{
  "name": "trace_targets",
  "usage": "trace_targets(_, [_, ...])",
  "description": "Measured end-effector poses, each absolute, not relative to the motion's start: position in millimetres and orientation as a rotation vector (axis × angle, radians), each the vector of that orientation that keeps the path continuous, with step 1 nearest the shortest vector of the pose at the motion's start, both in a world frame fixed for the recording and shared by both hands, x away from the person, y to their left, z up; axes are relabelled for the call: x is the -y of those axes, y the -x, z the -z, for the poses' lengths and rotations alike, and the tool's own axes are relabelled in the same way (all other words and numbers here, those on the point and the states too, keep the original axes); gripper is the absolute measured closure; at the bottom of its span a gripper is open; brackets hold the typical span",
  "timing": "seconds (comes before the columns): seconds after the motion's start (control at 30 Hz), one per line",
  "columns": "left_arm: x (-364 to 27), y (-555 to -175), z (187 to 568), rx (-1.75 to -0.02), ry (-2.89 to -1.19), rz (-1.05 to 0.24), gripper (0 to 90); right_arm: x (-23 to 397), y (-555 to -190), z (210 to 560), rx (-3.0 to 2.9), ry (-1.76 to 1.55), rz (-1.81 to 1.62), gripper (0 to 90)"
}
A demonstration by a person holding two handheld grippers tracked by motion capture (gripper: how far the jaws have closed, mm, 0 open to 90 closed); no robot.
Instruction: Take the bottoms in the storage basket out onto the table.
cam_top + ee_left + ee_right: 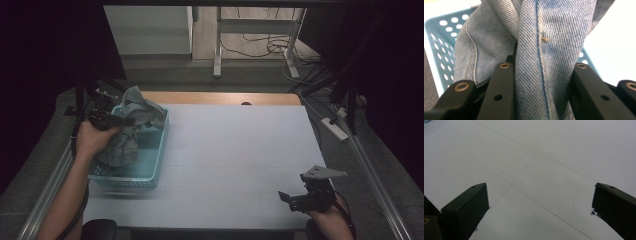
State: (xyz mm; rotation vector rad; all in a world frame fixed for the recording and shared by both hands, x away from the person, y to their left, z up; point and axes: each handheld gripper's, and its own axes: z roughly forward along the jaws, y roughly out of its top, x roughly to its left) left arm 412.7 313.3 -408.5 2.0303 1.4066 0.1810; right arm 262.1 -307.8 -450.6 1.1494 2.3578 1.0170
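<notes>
Jeans [544, 50] were clamped between the jaws of the left gripper [107, 119], bunched and hanging over the teal basket [157, 165]; step judged: lifting them out. Right gripper [295, 199] sat with jaws spread, nothing between them, over bare table [544, 157]. Next move likely calls for clearing the basket rim

Denim [541, 62] between black jaws — teal basket [439, 47] behind

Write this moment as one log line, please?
left tool: shut on jeans | jeans: partly lifted over teal basket | right tool: open, holding nothing, low over table
</notes>
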Motion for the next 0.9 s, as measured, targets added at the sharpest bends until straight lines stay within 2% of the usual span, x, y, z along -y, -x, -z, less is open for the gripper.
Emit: trace_targets(0.9, [-292.1,-404.3,349.8,-1.224,-1.940,-0.199,68.8,307.1,-262.2,450.8,-2.361,-1.151,-1.011,0.9])
